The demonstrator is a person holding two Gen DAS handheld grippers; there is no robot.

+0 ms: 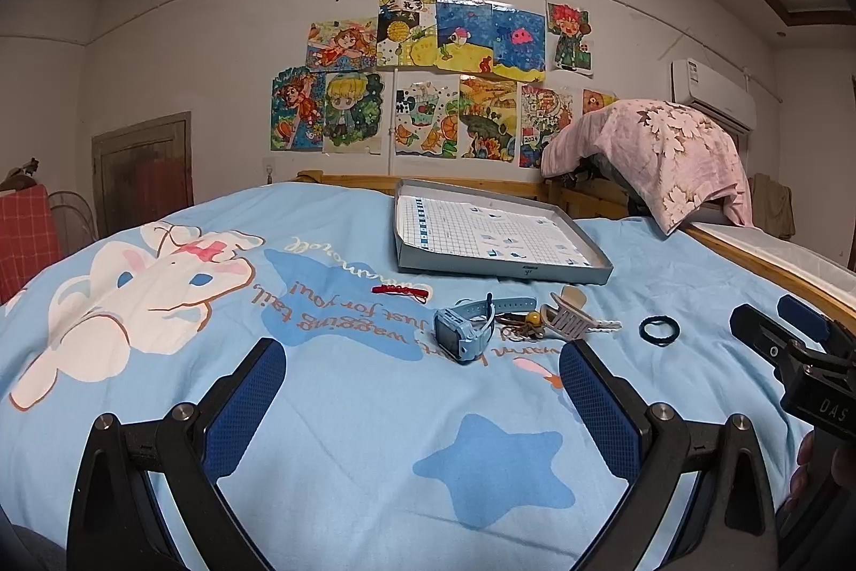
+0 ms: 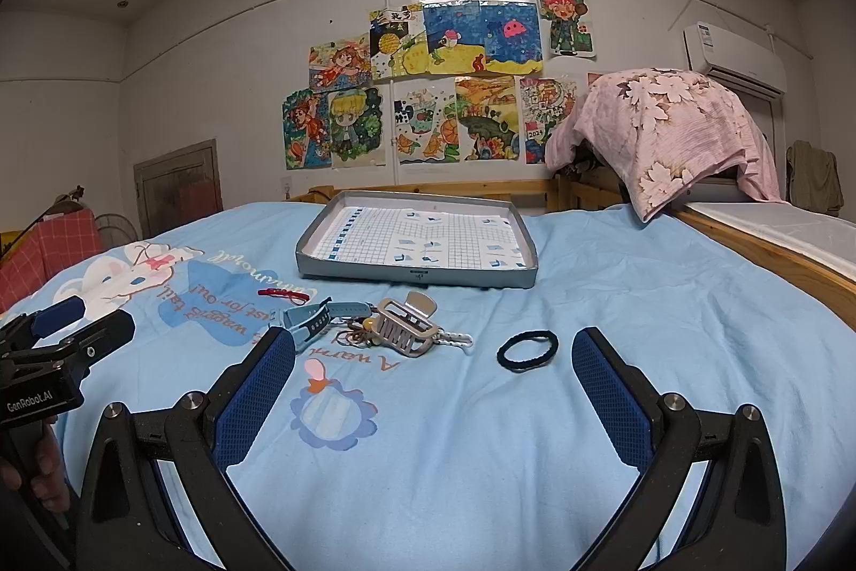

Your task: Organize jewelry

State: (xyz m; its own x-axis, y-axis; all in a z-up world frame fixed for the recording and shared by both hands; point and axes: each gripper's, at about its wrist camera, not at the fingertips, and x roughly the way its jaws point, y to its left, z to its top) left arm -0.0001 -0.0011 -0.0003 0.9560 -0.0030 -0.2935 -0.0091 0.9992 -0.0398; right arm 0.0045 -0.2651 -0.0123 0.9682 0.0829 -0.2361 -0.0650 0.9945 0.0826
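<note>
On the light blue bedspread lie a blue smartwatch [image 1: 463, 327] [image 2: 306, 324], a beige claw hair clip [image 1: 568, 313] [image 2: 404, 325], a brown cord with a yellow bead [image 1: 527, 322] [image 2: 364, 330], a black hair tie [image 1: 659, 330] [image 2: 527, 350] and a red hair clip [image 1: 400, 290] [image 2: 282, 294]. A shallow grey tray [image 1: 588, 272] [image 2: 412, 278] with a grid-paper lining stands behind them. My left gripper [image 1: 422, 359] is open and empty, just short of the watch. My right gripper [image 2: 433, 359] is open and empty, just short of the hair tie and claw clip.
A pink floral cloth [image 1: 652, 153] [image 2: 669, 132] drapes over the wooden bed rail [image 1: 749, 250] [image 2: 776, 250] at the right. Drawings hang on the far wall. A red checked cloth [image 1: 24, 234] is at the far left.
</note>
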